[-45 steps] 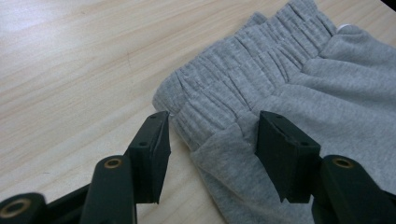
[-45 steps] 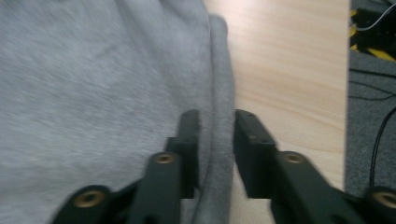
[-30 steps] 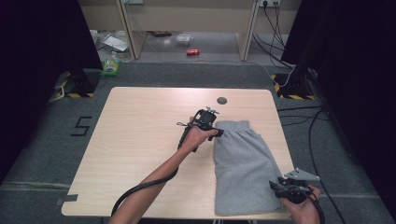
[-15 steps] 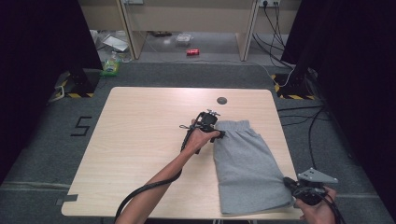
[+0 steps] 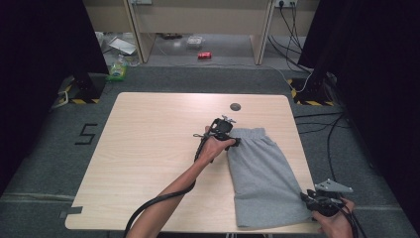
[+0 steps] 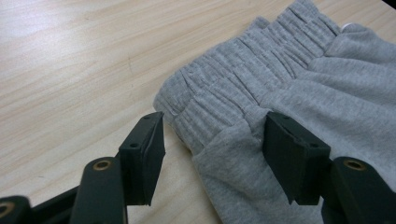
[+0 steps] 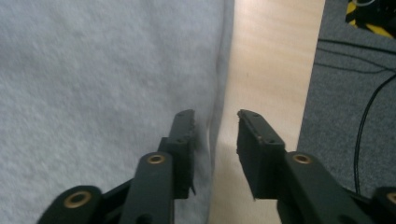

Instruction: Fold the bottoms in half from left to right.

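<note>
The left gripper (image 6: 212,154) is straddling the grey ribbed-waistband cotton shorts (image 5: 267,173) with wide jaws; the right gripper (image 7: 215,140), just reopening, is gaping narrowly around the hem edge, risking a missed pinch.

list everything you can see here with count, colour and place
shorts: 1, grey, flat on the right half of the table
table: 1, light wood, centre
round plug: 1, dark, in the table top near its far edge
can: 1, red, on the floor beyond the table
bottle: 1, green, on the floor at far left
cables: several, black, on the floor at right
left gripper: 1, black, jaws open astride the waistband corner
right gripper: 1, black, jaws open over the shorts' edge, just been opening
</note>
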The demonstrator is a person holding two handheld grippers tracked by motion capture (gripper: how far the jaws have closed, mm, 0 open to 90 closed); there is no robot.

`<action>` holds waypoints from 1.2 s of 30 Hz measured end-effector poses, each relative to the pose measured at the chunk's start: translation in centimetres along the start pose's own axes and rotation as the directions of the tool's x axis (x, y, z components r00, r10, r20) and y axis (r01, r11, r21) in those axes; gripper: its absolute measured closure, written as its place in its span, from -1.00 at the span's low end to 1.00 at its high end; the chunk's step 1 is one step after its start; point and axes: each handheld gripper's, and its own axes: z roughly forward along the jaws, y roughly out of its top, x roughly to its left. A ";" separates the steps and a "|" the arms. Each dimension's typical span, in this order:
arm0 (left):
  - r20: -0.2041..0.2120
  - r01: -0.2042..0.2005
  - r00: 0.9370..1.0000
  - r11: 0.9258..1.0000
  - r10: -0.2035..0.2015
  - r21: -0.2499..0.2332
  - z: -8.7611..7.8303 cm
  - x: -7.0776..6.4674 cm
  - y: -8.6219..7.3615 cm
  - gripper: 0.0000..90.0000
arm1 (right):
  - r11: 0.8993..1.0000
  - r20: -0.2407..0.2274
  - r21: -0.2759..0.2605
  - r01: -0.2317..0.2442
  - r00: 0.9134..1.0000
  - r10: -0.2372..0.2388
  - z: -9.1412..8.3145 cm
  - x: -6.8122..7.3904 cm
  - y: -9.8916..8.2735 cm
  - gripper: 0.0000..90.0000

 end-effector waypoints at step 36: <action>-0.010 -0.013 1.000 1.000 0.013 0.010 1.4 0.1 0.2 -0.14 | 0.994 -0.149 -0.108 0.023 0.988 -0.040 -0.2 5.7 2.5 0.05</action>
